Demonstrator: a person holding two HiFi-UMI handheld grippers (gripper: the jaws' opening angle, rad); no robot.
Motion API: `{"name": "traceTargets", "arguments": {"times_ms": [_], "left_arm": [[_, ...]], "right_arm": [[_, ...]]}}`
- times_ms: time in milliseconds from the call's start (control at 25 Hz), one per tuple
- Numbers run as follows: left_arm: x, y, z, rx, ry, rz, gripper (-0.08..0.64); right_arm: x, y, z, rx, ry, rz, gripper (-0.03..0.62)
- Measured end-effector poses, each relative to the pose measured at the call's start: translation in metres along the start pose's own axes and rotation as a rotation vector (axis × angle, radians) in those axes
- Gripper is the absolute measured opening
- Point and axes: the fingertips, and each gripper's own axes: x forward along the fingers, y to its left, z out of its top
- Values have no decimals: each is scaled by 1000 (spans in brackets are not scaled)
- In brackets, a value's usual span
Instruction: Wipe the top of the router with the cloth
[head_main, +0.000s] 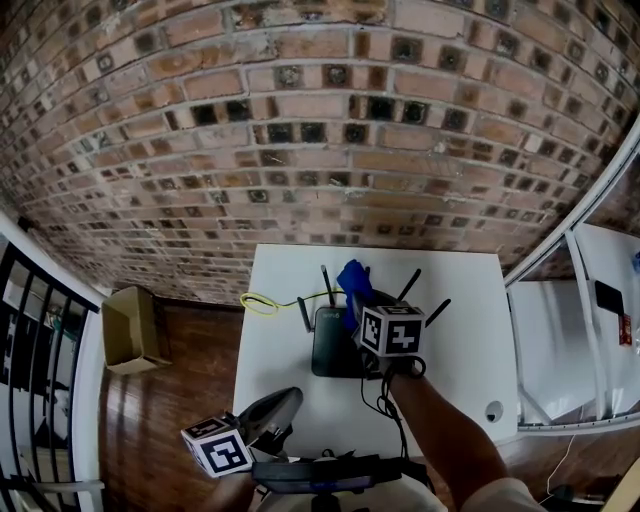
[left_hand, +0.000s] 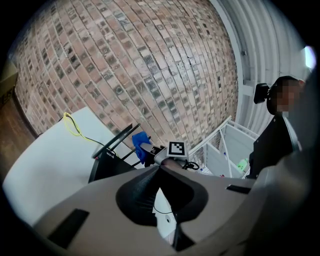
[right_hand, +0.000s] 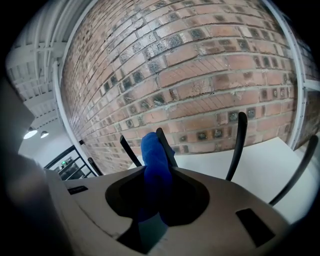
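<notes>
A black router (head_main: 333, 345) with several upright antennas stands mid-table on the white table (head_main: 455, 330). My right gripper (head_main: 358, 303) hovers over the router's far right part, shut on a blue cloth (head_main: 352, 281) that sticks out past its tips. In the right gripper view the cloth (right_hand: 154, 165) is pinched between the jaws of the right gripper (right_hand: 157, 172), with antennas (right_hand: 238, 145) rising behind. My left gripper (head_main: 288, 397) is held low at the table's near edge, shut and empty. The left gripper view shows the left gripper (left_hand: 159, 168), the router (left_hand: 107, 165) and the cloth (left_hand: 139, 144).
A yellow cable (head_main: 261, 302) loops off the router to the table's left edge. Left of the table, a cardboard box (head_main: 129, 329) sits on the wooden floor by a black railing (head_main: 28, 330). The brick wall (head_main: 320, 150) runs behind. A white unit (head_main: 596, 330) stands right.
</notes>
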Motion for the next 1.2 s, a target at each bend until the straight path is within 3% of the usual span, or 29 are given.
{"name": "traceTargets", "arguments": {"times_ms": [1200], "left_arm": [[-14, 20, 14, -21, -48, 62, 17]], "right_arm": [[51, -37, -77, 65, 190, -99, 110]]}}
